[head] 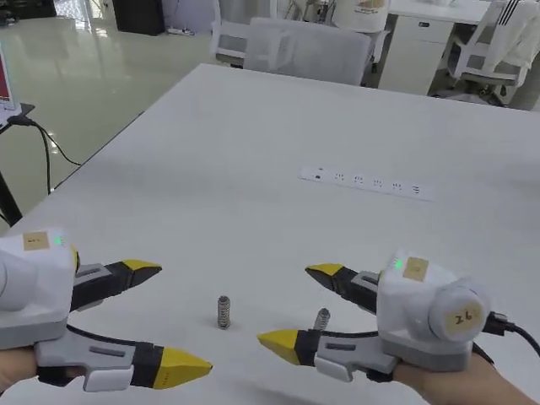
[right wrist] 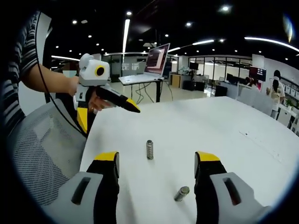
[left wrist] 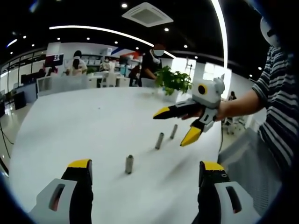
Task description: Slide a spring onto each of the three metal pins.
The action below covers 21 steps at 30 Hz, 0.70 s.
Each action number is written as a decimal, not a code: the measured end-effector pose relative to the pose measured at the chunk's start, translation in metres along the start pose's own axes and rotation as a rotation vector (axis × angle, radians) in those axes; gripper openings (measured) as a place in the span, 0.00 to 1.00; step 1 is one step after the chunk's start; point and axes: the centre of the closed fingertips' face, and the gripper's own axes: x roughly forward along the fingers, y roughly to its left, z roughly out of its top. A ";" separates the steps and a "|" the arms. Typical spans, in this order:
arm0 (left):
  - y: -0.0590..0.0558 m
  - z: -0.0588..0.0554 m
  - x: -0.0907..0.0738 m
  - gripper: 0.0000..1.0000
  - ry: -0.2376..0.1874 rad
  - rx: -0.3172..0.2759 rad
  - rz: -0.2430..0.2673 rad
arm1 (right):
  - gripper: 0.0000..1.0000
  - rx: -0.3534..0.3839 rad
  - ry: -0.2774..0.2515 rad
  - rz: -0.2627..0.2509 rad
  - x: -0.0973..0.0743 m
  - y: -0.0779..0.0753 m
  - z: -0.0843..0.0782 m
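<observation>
Tabletop (head: 253,143), white and mostly bare, is carrying the whole job, and the ribbed pin (head: 224,311) standing upright on it is serving here as the marker for everything else. A grey chair (head: 308,51) is sitting at the far edge, well beyond the ribbed pin and clear of the work. The left gripper (head: 184,317) is hovering just left of the ribbed pin, its jaws gaping wide and gripping nothing. The right gripper (head: 284,305) is hanging on the pin's other side, jaws likewise spread far apart and empty. A power strip (head: 367,183) is lying flat well beyond the ribbed pin and to its right, blocking nothing. A second pin (head: 321,319) is standing to the right of the ribbed pin, between the right gripper's jaws; the left gripper view is showing a third pin (left wrist: 174,131) farther along the same line. A spring (right wrist: 149,149) seems to be sitting on the ribbed pin already; whether the other two are carrying one I cannot tell, nor where any loose spring is lying. Such a spring is probably going to handle as a light, slick, squashy thing, so a gentle pinch across the coils near mid-length is looking wisest. The pins are looking small and easy to knock, and the right jaws flanking one are posing the nearest risk.
</observation>
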 end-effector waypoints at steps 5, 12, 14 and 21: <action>-0.005 0.001 0.003 0.90 0.004 0.000 -0.008 | 0.77 0.041 -0.022 -0.034 -0.020 -0.006 -0.005; -0.004 0.004 0.002 0.93 -0.003 0.015 0.005 | 0.92 0.084 -0.035 -0.103 -0.049 -0.017 -0.018; -0.001 0.007 0.002 0.96 -0.017 0.018 0.021 | 0.96 0.105 -0.031 -0.128 -0.056 -0.022 -0.025; 0.003 0.009 -0.001 0.98 -0.036 0.027 0.048 | 0.99 0.160 -0.020 -0.189 -0.079 -0.030 -0.045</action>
